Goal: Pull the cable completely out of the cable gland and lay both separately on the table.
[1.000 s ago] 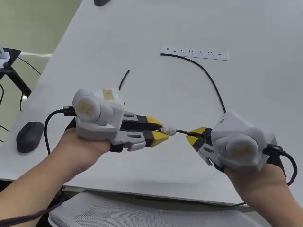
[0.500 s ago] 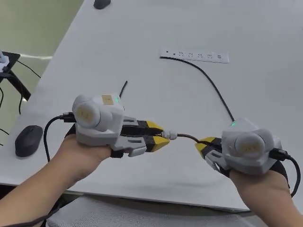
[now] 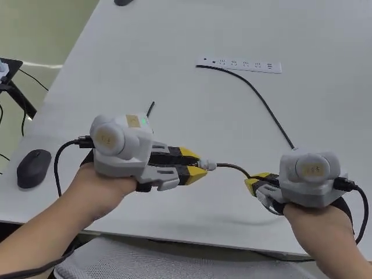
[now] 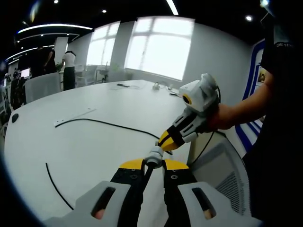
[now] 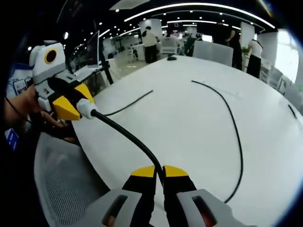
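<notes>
Well nearer the person than the power strip [image 3: 239, 65], above the desk [image 3: 174, 75], the left gripper [image 3: 200, 165] has its jaws pinching the white cable gland [image 3: 208, 166]; the black cable [image 3: 232, 168] runs from the gland to the right gripper [image 3: 251, 181], whose jaws are pressed onto it; gland and cable hang joined, off the desk surface.

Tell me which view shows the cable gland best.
The right gripper view: the cable gland sits side-on, cable running out. The left gripper view shows it end-on between the jaws; the head view shows it small.
</notes>
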Action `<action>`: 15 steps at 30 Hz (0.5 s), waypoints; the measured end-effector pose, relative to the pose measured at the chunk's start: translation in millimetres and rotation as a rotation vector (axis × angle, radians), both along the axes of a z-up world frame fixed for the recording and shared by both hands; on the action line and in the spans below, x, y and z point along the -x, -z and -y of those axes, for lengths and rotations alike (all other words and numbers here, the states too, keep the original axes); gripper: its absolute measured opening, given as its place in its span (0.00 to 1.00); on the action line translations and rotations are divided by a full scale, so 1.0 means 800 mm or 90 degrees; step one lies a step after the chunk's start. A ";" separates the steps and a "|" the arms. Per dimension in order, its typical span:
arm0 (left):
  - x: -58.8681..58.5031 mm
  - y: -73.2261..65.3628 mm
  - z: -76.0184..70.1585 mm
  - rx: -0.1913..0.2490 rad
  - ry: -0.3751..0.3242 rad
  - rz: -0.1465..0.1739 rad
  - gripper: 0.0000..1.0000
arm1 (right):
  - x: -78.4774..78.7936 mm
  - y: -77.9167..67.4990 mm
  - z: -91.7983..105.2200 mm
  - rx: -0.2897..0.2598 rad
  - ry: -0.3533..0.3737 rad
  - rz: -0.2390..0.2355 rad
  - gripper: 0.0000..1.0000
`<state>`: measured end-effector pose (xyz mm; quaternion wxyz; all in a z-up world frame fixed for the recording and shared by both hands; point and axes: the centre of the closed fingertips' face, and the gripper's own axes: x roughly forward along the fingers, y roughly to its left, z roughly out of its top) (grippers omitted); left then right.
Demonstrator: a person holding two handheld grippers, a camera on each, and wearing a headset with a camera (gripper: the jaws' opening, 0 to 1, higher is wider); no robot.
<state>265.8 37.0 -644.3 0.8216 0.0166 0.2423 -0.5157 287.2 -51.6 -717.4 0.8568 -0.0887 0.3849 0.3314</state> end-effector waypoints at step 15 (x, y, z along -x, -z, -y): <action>-0.014 -0.002 -0.006 0.000 -0.015 -0.002 0.15 | 0.003 -0.015 0.004 0.022 -0.050 0.052 0.01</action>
